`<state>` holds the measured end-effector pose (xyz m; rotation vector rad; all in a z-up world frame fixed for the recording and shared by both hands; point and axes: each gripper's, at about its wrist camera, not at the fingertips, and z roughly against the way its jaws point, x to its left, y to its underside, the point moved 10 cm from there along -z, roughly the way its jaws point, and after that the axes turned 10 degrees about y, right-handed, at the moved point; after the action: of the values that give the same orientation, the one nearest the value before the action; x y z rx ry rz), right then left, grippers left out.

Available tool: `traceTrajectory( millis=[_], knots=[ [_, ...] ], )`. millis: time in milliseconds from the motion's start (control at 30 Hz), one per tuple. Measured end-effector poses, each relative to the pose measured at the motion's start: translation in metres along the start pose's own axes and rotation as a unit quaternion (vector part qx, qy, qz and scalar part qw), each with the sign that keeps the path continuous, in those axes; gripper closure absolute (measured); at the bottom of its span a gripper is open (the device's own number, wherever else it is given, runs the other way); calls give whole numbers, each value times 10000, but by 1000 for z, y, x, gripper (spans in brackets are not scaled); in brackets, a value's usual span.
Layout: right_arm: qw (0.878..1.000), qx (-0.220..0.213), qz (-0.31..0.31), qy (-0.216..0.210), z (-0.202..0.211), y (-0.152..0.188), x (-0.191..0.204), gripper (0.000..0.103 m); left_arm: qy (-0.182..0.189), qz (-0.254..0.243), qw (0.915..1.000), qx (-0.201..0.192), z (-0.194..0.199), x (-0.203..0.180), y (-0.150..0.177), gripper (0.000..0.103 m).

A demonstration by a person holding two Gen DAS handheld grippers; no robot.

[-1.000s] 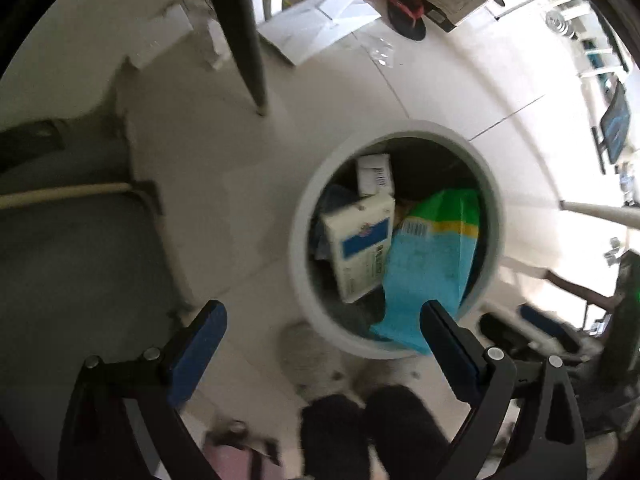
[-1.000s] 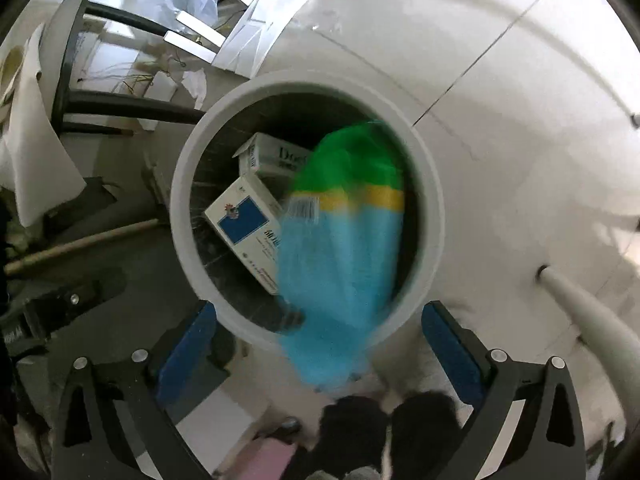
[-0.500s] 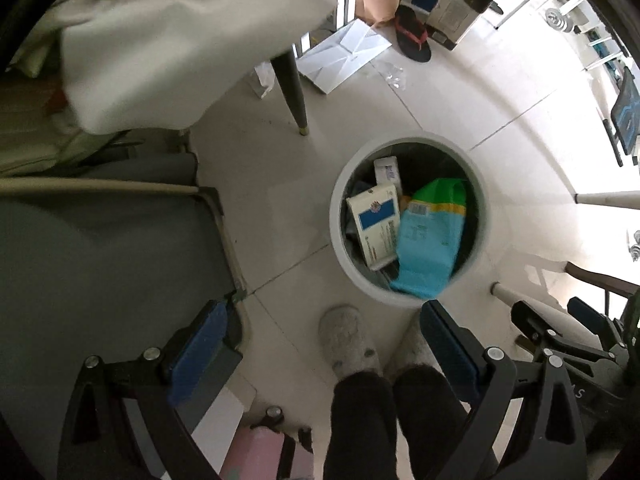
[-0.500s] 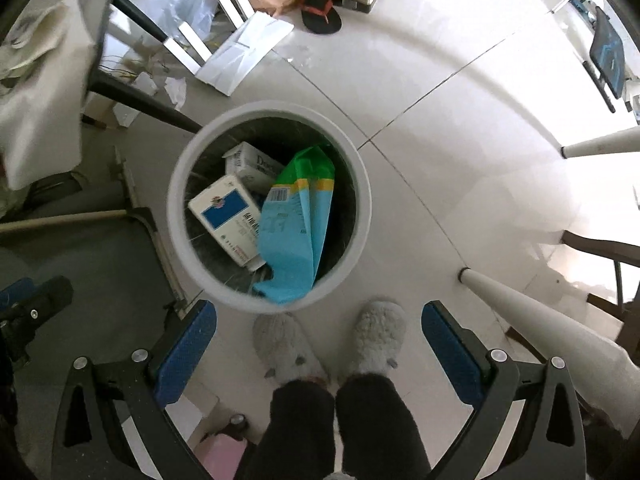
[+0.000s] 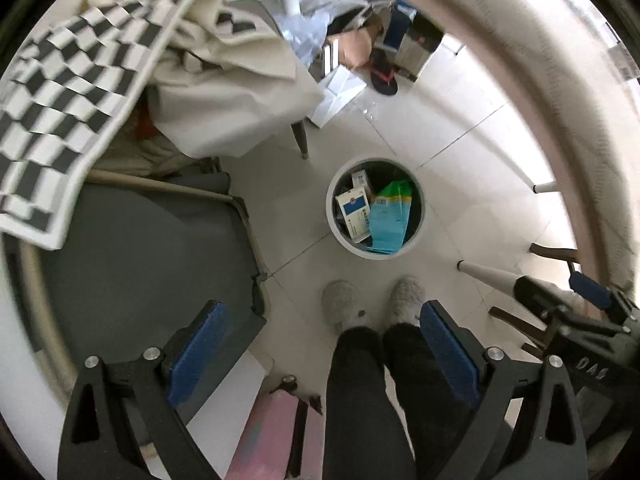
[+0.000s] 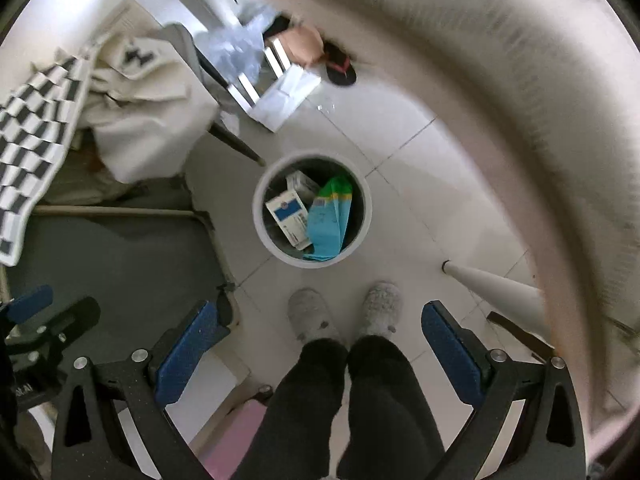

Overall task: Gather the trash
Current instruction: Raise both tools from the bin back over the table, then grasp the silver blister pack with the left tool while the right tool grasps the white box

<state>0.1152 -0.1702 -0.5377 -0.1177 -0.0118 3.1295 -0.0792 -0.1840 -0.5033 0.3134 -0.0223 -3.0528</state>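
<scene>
A round white waste bin [image 5: 375, 254] stands on the pale tiled floor [image 5: 460, 168], directly ahead of the person's two grey fuzzy slippers [image 5: 340, 302]. Inside it, a blue packet [image 5: 390, 220] with a green top, a yellow band and a barcode leans against the near wall, its lower edge reaching up to the rim. Just beside it, on the left in the view, lies a white carton with a blue panel [image 5: 354, 212], tilted, and behind that a smaller white box [image 5: 361, 179] (its print is too small to read).

The left gripper [image 5: 322, 346] hangs high above the floor with its blue-padded fingers [image 5: 198, 350] spread wide and nothing between them. The right gripper [image 6: 316, 350] is likewise held well above the bin, blue fingers [image 6: 450, 354] wide apart and empty; in the left wrist view part of it shows at the right edge.

To the left of the bin a grey cushioned seat [image 5: 152, 248] with a pale frame sits under a black-and-white checkered cloth [image 5: 60, 92] and cream fabric [image 5: 236, 100]. Beyond the bin lie white sheets [image 6: 286, 96] and a dark sandal [image 6: 340, 66]. A blurred pale table edge [image 6: 500, 92] arcs across the upper right.
</scene>
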Motion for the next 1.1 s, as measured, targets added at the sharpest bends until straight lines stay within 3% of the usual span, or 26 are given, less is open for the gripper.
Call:
traceTrajectory(
  millis=[133, 300, 533, 700, 833, 967, 1100],
  knots=[
    [9995, -149, -189, -201, 61, 2, -8, 0, -230, -235, 9992, -217, 56, -8, 0, 4],
    [9966, -370, -481, -551, 130, -13, -25, 0, -571, -455, 9953, -633, 110, -24, -22, 4],
    [9890, -543, -1177, -716, 168, -63, -87, 0, -471, -632, 9912, -1062, 142, -87, -97, 4],
    [9799, -531, -1821, -612, 166, -124, -167, 0, -457, -896, 9871, -1247, 141, -161, -169, 3],
    [9683, -505, -2410, -414, 163, -187, -250, 0, -392, -939, 9888, -1089, 114, -231, -239, 1],
    [9447, -499, -3222, -351, 154, -268, -349, 0, -318, -684, 9943, -750, 74, -282, -299, 1],
    [9157, -411, -3988, -284, 136, -342, -420, 0, -374, -492, 9971, -432, 39, -328, -352, 1]
  ],
)
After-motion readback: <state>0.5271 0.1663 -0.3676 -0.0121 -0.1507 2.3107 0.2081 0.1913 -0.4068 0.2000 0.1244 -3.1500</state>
